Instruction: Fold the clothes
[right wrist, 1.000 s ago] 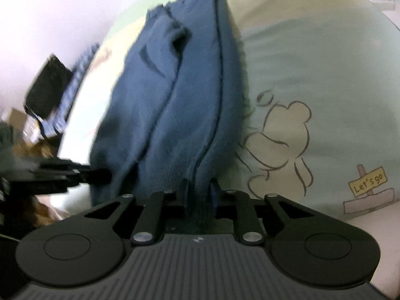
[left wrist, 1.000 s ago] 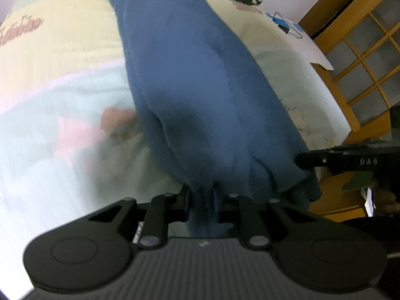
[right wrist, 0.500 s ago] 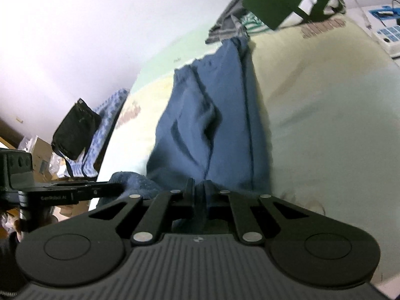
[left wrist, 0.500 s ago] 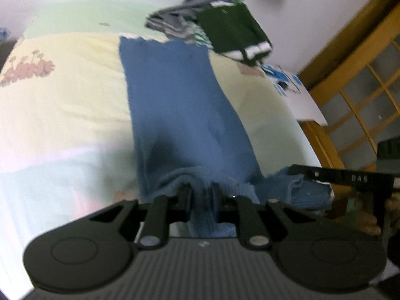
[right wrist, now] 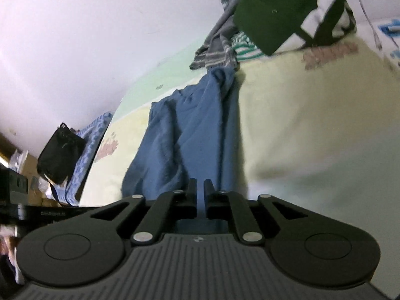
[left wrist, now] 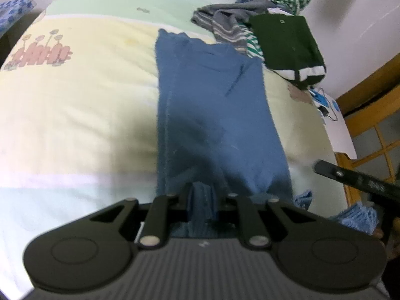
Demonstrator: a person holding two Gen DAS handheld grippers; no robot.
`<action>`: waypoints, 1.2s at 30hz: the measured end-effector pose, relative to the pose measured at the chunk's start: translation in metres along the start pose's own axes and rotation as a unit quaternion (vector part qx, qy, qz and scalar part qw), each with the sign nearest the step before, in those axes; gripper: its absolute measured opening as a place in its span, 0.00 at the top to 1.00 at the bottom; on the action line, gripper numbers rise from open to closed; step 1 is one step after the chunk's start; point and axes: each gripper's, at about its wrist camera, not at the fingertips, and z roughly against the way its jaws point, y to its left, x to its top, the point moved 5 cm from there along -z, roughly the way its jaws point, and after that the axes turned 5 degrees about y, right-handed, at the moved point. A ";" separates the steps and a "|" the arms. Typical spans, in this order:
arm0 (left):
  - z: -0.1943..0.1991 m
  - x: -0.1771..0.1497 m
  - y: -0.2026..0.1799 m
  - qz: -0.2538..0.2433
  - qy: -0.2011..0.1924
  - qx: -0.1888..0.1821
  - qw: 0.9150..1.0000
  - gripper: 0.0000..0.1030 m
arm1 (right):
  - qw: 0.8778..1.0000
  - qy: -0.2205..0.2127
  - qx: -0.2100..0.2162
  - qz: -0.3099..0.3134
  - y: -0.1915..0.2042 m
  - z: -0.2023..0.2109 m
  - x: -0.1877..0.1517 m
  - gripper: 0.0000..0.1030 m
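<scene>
A blue knit garment [left wrist: 212,115] lies lengthwise as a long folded strip on the bed, stretching away from both cameras. My left gripper [left wrist: 202,196] is shut on its near hem, which bunches between the fingers. In the right wrist view the same blue garment [right wrist: 190,135] runs up the bed, and my right gripper [right wrist: 200,187] is shut on its near edge, with blue cloth showing in the narrow gap. The right gripper's black finger [left wrist: 355,178] pokes in at the right of the left wrist view, by a loose blue corner [left wrist: 360,218].
A pile of other clothes sits at the bed's far end: a dark green piece [left wrist: 287,47] and grey striped ones [left wrist: 225,22]. The pale yellow and green bedsheet [left wrist: 82,105] lies bare on the left. A wooden frame [left wrist: 370,135] stands right; a black bag [right wrist: 60,155] hangs left.
Both grippers have carried the held hem forward along the bed, with the cameras tilting up. The garment, earlier hanging bunched in front, now lies flatter and the far clothes pile has come into view.
</scene>
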 end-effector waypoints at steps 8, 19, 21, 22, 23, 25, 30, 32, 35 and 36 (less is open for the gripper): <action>-0.001 0.001 0.002 0.003 0.007 0.005 1.000 0.88 | 0.939 0.126 0.025 0.319 0.034 0.032 -0.067 0.38; -0.005 0.008 0.000 -0.016 0.016 0.019 1.000 0.88 | 0.951 0.063 0.088 0.290 0.057 -0.018 -0.035 0.33; -0.008 0.012 0.000 -0.024 0.016 0.025 0.999 0.88 | 0.958 0.085 0.112 0.251 0.052 -0.029 -0.029 0.36; -0.009 0.014 0.000 -0.029 0.016 0.029 0.999 0.88 | 0.960 0.096 0.125 0.231 0.050 -0.034 -0.025 0.40; -0.011 0.016 0.000 -0.033 0.016 0.032 0.999 0.88 | 0.962 0.108 0.137 0.212 0.047 -0.039 -0.022 0.59; -0.012 0.022 0.005 -0.032 0.015 0.039 0.999 0.89 | 0.967 0.111 0.146 0.179 0.042 -0.039 -0.017 0.85; 0.003 0.036 0.016 -0.035 -0.014 0.043 0.998 0.87 | 0.983 0.075 0.107 0.128 0.026 -0.020 -0.010 0.90; 0.014 0.038 0.023 -0.038 -0.030 0.047 0.998 0.84 | 0.988 0.066 0.090 0.110 0.020 -0.025 -0.010 0.90; 0.024 0.035 0.038 -0.024 -0.034 0.043 0.998 0.83 | 0.993 0.053 0.065 0.082 0.010 -0.034 -0.010 0.90; 0.028 0.034 0.043 -0.019 -0.035 0.041 0.998 0.83 | 0.995 0.049 0.056 0.073 0.007 -0.037 -0.009 0.90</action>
